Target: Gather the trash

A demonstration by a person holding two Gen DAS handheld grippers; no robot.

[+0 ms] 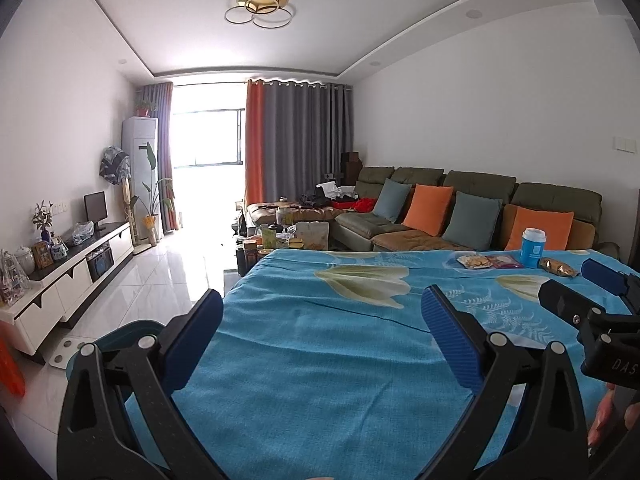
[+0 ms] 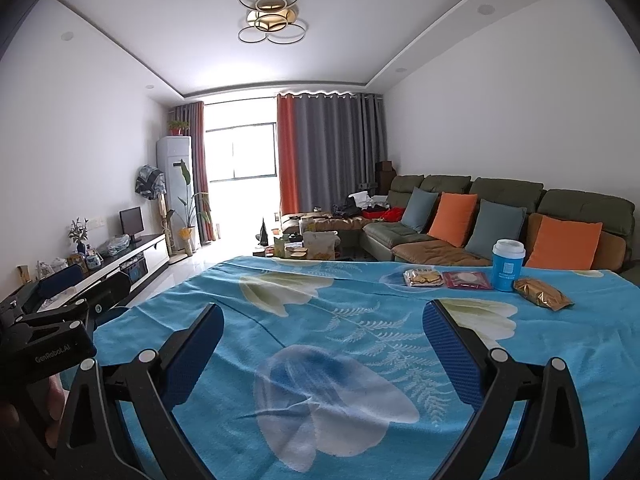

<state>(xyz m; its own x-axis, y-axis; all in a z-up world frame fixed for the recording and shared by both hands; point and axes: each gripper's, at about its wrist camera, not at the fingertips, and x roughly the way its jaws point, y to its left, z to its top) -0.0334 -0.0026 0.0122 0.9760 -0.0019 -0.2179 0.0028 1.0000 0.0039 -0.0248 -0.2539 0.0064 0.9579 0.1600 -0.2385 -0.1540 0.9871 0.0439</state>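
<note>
Left gripper (image 1: pixel 322 320) level, jaws spread wide, empty, right gripper (image 2: pixel 322 336) just beside it, likewise wide apart

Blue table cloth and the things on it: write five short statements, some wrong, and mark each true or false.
1. The blue cup stands upright on the cloth. True.
2. The right gripper is shut on the gold packet. False: its jaws stand wide apart and hold nothing; the packet lies on the cloth beside the cup.
3. A red packet lies between the clear snack packet and the cup. True.
4. The left gripper is open and empty. True.
5. The trash sits near the edge closest to the grippers. False: it lies at the far side of the table cloth, towards the sofa.
</note>
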